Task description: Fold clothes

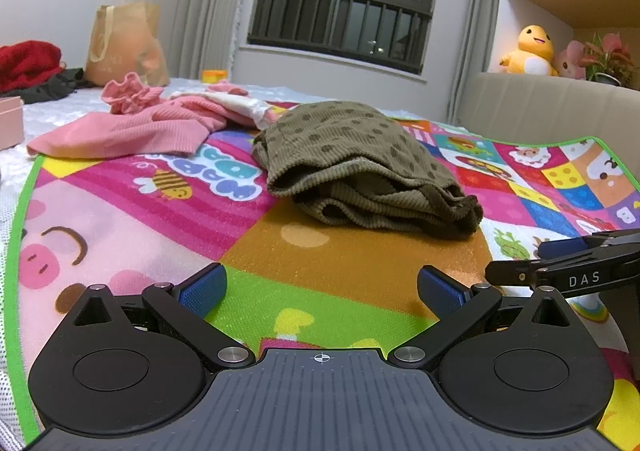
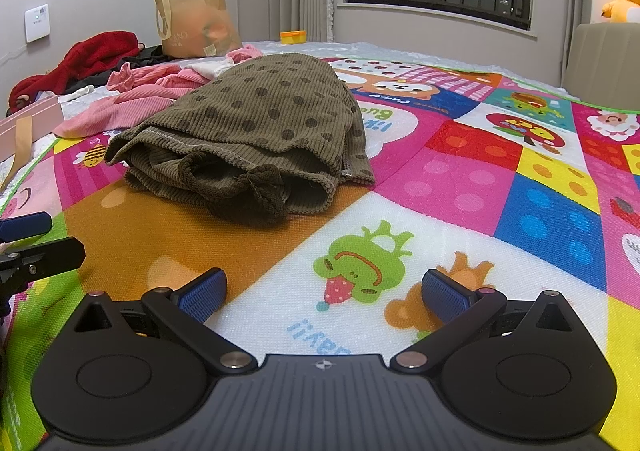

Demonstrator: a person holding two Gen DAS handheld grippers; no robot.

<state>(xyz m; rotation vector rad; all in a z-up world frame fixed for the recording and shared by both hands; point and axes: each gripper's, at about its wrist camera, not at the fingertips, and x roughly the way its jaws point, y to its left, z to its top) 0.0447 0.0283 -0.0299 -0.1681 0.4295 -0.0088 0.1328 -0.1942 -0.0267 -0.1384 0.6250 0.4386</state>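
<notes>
The left gripper (image 1: 322,289) hangs low over the play mat (image 1: 120,219), its blue-padded fingers (image 1: 204,289) spread wide apart with nothing between them, above an orange and green patch near the mat's near edge. The right gripper (image 2: 324,291) is likewise spread wide and empty, over a white panel printed with a green frog. The two tools sit just beside each other, each showing at the side of the other's view. Ahead of both, toward the middle of the mat, lies the olive dotted garment (image 2: 256,119), a ribbed cloth folded over on itself into a thick bundle, its open hems and a knotted drawstring facing the grippers; neither tool touches it. Behind it, at the mat's far left edge, a pink ribbed garment (image 1: 132,127) lies crumpled, partly off the mat. Farther back stand a brown paper bag (image 2: 196,19) and a red heap of cloth (image 2: 88,59).
</notes>
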